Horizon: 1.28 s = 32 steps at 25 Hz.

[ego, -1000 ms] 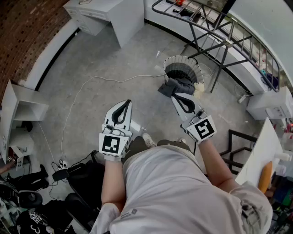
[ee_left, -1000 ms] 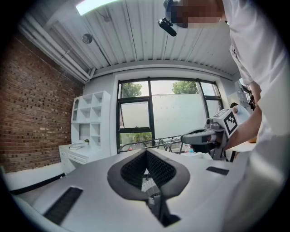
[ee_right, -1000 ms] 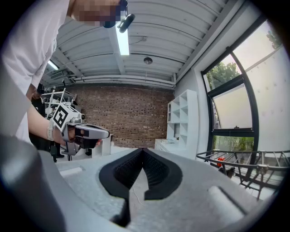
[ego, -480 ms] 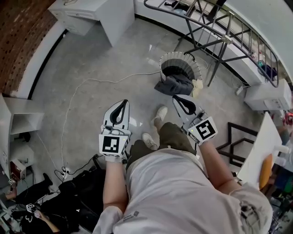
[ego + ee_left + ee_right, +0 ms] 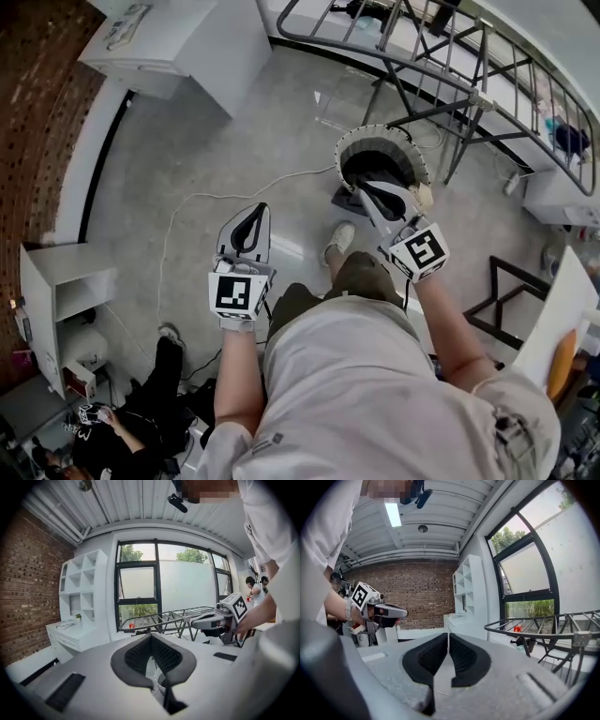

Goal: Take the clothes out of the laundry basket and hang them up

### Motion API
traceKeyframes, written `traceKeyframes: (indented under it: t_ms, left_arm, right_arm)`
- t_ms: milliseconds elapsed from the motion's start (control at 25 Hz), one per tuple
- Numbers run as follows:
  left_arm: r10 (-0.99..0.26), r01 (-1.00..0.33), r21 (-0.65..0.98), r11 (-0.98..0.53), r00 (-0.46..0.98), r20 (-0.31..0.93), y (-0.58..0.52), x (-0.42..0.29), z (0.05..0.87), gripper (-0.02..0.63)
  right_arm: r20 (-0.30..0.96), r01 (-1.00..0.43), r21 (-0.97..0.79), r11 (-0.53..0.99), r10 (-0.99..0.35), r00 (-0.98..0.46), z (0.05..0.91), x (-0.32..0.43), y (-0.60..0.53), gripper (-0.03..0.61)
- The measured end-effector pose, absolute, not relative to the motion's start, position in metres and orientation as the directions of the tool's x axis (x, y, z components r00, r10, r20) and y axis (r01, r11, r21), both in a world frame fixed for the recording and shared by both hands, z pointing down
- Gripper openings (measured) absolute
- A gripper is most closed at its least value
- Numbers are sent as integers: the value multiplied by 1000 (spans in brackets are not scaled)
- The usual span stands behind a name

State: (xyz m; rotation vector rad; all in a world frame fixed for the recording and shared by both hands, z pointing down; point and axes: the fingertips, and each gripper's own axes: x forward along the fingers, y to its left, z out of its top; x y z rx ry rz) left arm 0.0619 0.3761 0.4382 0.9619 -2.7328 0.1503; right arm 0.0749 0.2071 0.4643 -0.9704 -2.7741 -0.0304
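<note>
Laundry basket (image 5: 379,132) stands just ahead of the right tool (image 5: 367,190); it and the left tool (image 5: 260,212) are pinched shut and empty, so the person should open one before dipping in.

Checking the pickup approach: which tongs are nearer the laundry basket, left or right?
Right. In the head view, the right tongs overlap the near edge of the laundry basket. The left tongs are off to its left over the floor, clearly apart from it.
</note>
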Motion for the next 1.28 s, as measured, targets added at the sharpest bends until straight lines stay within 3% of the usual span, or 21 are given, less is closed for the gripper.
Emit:
traceKeyframes:
  t_ms: [160, 360, 720, 1000, 1280]
  left_arm:
    - [-628, -666, -29, 745, -716, 305, 341, -1, 448, 0]
    - [-685, -742, -24, 670, -630, 367, 296, -56, 463, 0]
    - [-809, -908, 7, 418, -369, 458, 226, -126, 508, 2]
    - [-847, -992, 45, 121, -79, 526, 194, -172, 540, 2]
    - [-797, -989, 80, -121, 145, 587, 182, -194, 586, 2]
  right_arm:
    - [240, 567, -42, 823, 559, -794, 484, 20, 166, 6]
    - [322, 394, -102, 913, 405, -855, 527, -11, 102, 17]
    - [552, -10, -184, 983, 95, -828, 634, 23, 45, 25]
    - [706, -383, -215, 898, -129, -696, 715, 56, 58, 35]
    - [799, -589, -205, 782, -214, -562, 800, 63, 102, 57]
